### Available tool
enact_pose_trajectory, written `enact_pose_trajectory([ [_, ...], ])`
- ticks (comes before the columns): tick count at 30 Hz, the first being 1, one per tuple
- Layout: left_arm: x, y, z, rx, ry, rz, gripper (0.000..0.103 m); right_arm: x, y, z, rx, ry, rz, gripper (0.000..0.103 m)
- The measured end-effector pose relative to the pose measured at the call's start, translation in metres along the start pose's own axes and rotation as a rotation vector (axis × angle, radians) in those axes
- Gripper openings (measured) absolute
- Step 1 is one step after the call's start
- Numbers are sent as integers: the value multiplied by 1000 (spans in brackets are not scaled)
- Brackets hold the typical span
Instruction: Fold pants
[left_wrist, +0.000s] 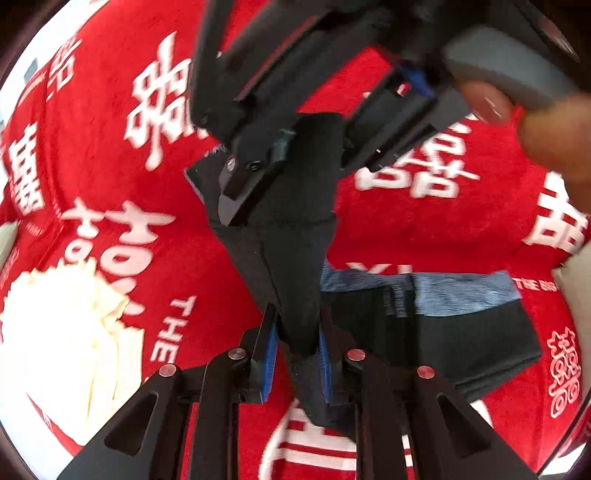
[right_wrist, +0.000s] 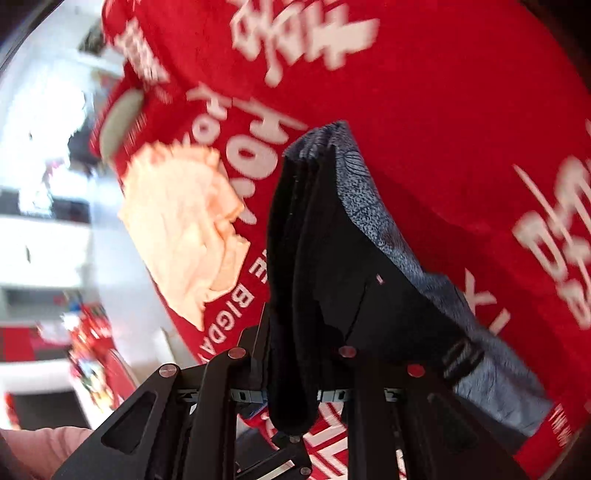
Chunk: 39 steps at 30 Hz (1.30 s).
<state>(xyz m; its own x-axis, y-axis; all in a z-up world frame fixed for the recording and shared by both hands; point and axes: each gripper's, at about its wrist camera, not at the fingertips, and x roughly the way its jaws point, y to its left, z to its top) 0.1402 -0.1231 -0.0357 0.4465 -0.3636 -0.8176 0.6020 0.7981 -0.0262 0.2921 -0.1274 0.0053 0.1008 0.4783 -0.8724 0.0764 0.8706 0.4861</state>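
Both grippers, my left gripper (left_wrist: 297, 354) and right gripper (right_wrist: 291, 369), are clamping the soft, limp black pants (left_wrist: 291, 229), which are hanging between them above the red cloth (left_wrist: 424, 221), so I am pinching thick folded edges against slipping.

Red cloth (left_wrist: 424, 229): white "THE BIG", double-happiness characters.

Right claw (left_wrist: 258, 173) crowds space just ahead of left claw (left_wrist: 297, 354); cream garment (left_wrist: 70, 332) blocks left; red cloth (left_wrist: 443, 229) open right.
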Motion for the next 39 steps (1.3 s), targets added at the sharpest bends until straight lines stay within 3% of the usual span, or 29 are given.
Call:
enact_pose_trajectory([
  [13, -31, -137, 12, 286, 18, -125, 21, -107, -121, -139, 257, -347, 238, 18],
  [19, -26, -215, -5, 462, 72, -183, 21, -122, -194, -223, 432, -485, 332, 18],
  [24, 0, -261, -39, 588, 169, -181, 21, -100, -252, -283, 579, -535, 383, 18],
  [28, 18, -271, -58, 625, 233, -157, 26, -61, -295, -312, 691, -530, 409, 18],
  [31, 16, -262, -61, 609, 269, -205, 29, -41, -309, -318, 708, -511, 397, 19],
  [33, 9, -249, -57, 578, 283, -233, 50, -37, -315, -321, 718, -497, 369, 24],
  [35, -4, -227, -47, 514, 272, -253, 56, -42, -314, -323, 728, -488, 336, 29],
  [39, -10, -182, -14, 372, 235, -221, 56, -78, -296, -311, 677, -486, 109, 47],
])
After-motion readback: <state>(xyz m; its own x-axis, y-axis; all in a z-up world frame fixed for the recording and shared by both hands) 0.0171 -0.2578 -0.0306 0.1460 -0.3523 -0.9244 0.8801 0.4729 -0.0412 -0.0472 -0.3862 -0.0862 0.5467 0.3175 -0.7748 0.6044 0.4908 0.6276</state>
